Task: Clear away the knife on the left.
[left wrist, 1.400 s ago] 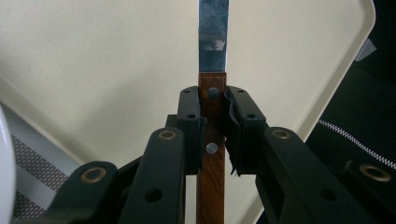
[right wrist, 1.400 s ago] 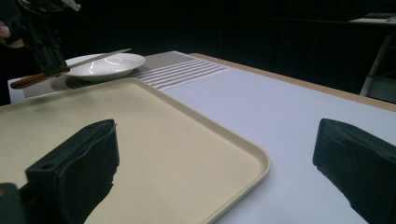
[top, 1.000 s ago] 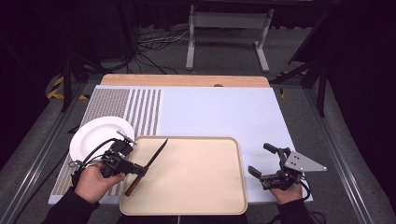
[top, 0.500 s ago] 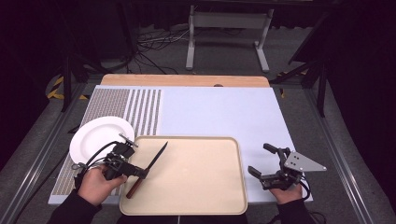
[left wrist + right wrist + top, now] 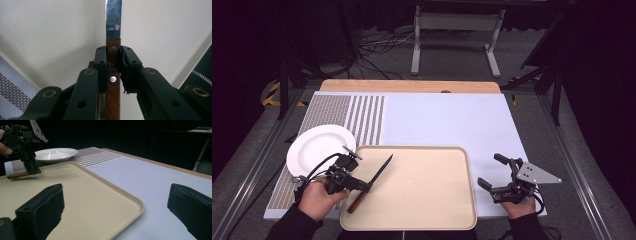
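Still | L gripper (image 5: 365, 187) clamps knife (image 5: 371, 182) | tray (image 5: 427, 200) unchanged

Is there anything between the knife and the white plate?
Only the tray's raised rim. The left gripper is shut on the knife over the tray, and the white plate sits just past that left edge, with nothing visible on it.

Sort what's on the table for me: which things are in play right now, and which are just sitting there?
In play:
- knife, handle clamped by the left gripper
- tray beneath it

Sitting idle:
- white plate, left of the tray
- right gripper, open, beside the tray
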Demonstrator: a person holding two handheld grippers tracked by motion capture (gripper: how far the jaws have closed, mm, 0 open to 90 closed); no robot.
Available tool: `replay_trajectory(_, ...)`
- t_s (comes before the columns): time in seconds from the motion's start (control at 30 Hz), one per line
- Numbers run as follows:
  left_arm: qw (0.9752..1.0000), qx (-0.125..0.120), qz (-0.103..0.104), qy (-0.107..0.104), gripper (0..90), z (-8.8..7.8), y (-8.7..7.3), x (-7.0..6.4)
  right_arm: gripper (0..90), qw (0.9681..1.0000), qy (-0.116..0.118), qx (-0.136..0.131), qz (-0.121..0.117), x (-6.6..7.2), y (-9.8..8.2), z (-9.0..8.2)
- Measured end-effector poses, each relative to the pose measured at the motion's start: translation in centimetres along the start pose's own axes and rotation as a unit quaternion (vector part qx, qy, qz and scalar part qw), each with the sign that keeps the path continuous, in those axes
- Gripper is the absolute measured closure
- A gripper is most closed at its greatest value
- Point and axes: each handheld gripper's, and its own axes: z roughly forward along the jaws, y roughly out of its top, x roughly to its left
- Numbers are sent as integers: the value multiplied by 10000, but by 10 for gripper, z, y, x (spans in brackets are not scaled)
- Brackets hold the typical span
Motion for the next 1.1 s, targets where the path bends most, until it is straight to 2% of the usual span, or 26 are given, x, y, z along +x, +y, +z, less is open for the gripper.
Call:
replay_trajectory(0.17,10000,19,-22,54,770,3,0,1,18,10000,3,3,4,0,0,0)
replay_trajectory(0.3,9999,69,37,140,768,4,0,1,18,10000,9,-9,8,0,0,0)
replay_trajectory(0.63,9999,106,37,117,761,7,0,1,18,10000,22,-9,23,0,0,0)
replay_trajectory(0.73,10000,42,54,25,684,4,0,1,18,10000,28,-7,15,0,0,0)
replay_trajectory(0.83,9998,-105,186,32,562,2,1,-1,18,10000,25,-11,18,0,0,0)
replay_trajectory(0.93,9993,-198,299,84,556,-1,1,-3,18,10000,24,-14,10,0,0,0)
replay_trajectory(0.97,9985,-308,439,99,556,-2,2,-5,18,10000,24,-14,10,0,0,0)
replay_trajectory(1.0,9971,-450,590,175,561,-5,2,-8,18,10000,25,-15,10,0,0,0)
replay_trajectory(1.03,9966,-487,641,192,589,-6,3,-11,18,10000,25,-10,11,0,0,0)
replay_trajectory(1.1,9950,-554,797,239,702,-8,4,-17,18,10000,33,-6,7,0,0,0)
